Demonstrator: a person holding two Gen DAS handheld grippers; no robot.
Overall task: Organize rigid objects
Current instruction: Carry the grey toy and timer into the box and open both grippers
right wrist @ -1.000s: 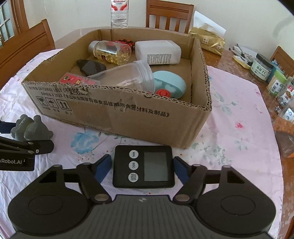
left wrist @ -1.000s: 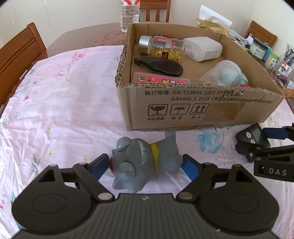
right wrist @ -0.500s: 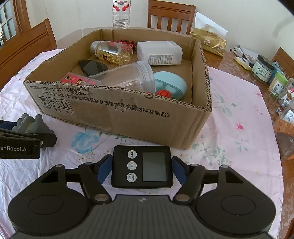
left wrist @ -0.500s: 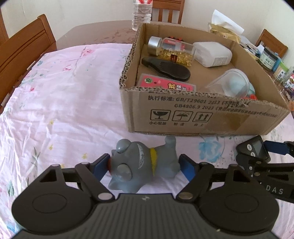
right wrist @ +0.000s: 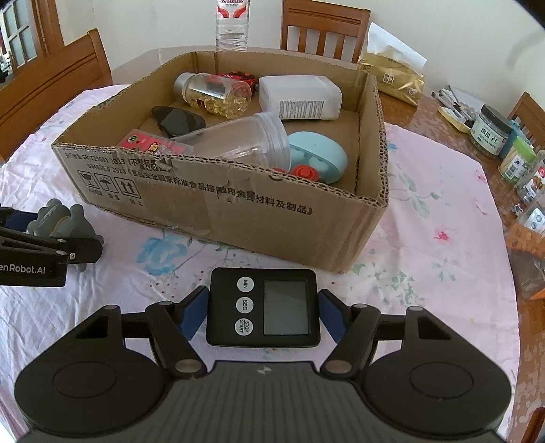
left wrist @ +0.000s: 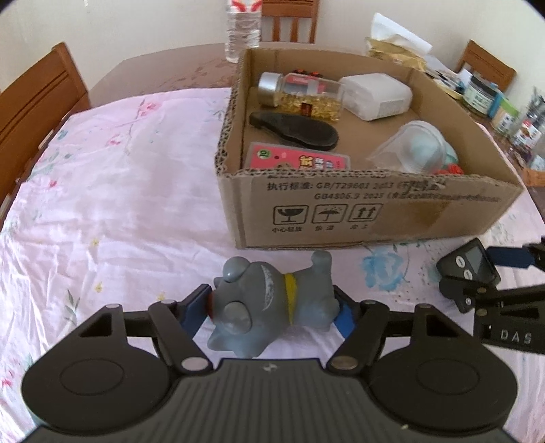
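My left gripper (left wrist: 272, 306) is shut on a grey toy dog (left wrist: 269, 303) with a yellow collar, held above the pink cloth just in front of the cardboard box (left wrist: 340, 218). My right gripper (right wrist: 262, 310) is shut on a black digital timer (right wrist: 262, 306), held before the box's near wall (right wrist: 238, 211). The box holds a capsule bottle (right wrist: 214, 93), a white bottle (right wrist: 299, 97), a clear jar (right wrist: 245, 141), a black flat piece (right wrist: 177, 121), a pink card pack (right wrist: 153, 146) and a light blue case (right wrist: 316, 156). The dog also shows in the right wrist view (right wrist: 58, 218), the timer in the left wrist view (left wrist: 468, 262).
A water bottle (right wrist: 231, 24) stands behind the box. Wooden chairs (right wrist: 51, 88) ring the table. Jars and small containers (right wrist: 490, 134) crowd the right table edge, with a gold bag (right wrist: 391, 78) behind the box. Pink cloth (left wrist: 119, 191) spreads left of the box.
Both grippers have risen with their objects still held, so I now see further down into the box. The grips have not changed.
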